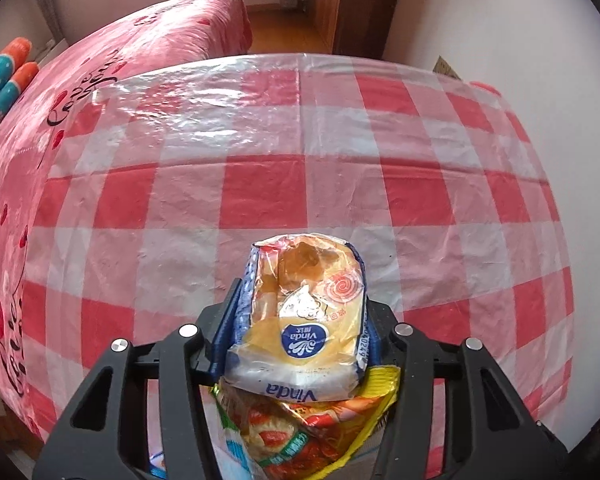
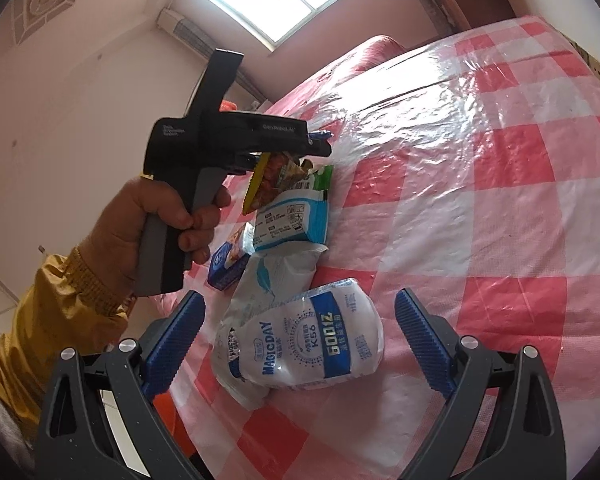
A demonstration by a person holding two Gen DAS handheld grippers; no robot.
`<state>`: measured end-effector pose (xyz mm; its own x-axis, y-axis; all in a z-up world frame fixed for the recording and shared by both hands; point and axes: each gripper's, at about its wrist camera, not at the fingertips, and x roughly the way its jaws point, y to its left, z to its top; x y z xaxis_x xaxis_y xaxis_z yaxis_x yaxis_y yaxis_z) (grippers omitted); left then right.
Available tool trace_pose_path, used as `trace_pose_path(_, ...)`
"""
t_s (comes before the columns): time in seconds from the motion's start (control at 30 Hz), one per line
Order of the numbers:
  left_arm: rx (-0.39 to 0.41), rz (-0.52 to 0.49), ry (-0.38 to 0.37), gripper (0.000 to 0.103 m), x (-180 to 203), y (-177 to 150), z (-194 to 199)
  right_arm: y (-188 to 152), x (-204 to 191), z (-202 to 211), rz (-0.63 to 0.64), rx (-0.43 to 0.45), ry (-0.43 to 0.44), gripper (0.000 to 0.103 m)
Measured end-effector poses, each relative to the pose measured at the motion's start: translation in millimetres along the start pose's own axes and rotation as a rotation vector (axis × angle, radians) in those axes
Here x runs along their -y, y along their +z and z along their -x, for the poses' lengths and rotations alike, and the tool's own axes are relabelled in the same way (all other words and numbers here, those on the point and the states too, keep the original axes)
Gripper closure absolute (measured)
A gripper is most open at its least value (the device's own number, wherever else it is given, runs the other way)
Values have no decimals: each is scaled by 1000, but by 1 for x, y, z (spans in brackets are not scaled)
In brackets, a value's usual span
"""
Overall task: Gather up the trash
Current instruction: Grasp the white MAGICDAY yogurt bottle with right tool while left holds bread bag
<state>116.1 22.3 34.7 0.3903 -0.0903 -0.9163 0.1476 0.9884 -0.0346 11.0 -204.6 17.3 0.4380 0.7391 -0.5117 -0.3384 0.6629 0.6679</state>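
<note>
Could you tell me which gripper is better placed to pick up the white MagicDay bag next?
Right. The right gripper is open, with the MagicDay bag lying between its blue fingers. The left gripper is already shut on a Vinda tissue pack, farther along the table.

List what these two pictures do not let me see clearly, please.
- Left wrist view: the snack wrapper is half covered by the Vinda pack held in the left hand-held gripper.
- Left wrist view: the gripper's pads are hidden behind that pack.
- Right wrist view: the blue box is partly hidden by the hand.
- Right wrist view: print on the wipes pack is too small to read.
</note>
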Motion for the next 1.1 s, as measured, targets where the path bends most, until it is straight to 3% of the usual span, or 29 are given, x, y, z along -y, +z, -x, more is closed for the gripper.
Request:
trace_pose_path(0.3, 92, 111, -97, 51, -13, -15, 41, -3, -12, -12, 70, -29, -33, 8)
trace_pose_path(0.6, 182, 216, -139, 51, -33, -54, 81, -3, -12, -24, 66, -75, -56, 8)
trace_pose_path(1.1, 228, 322, -172, 51, -67, -148, 115, -19, -42, -48, 263, -79, -249, 8)
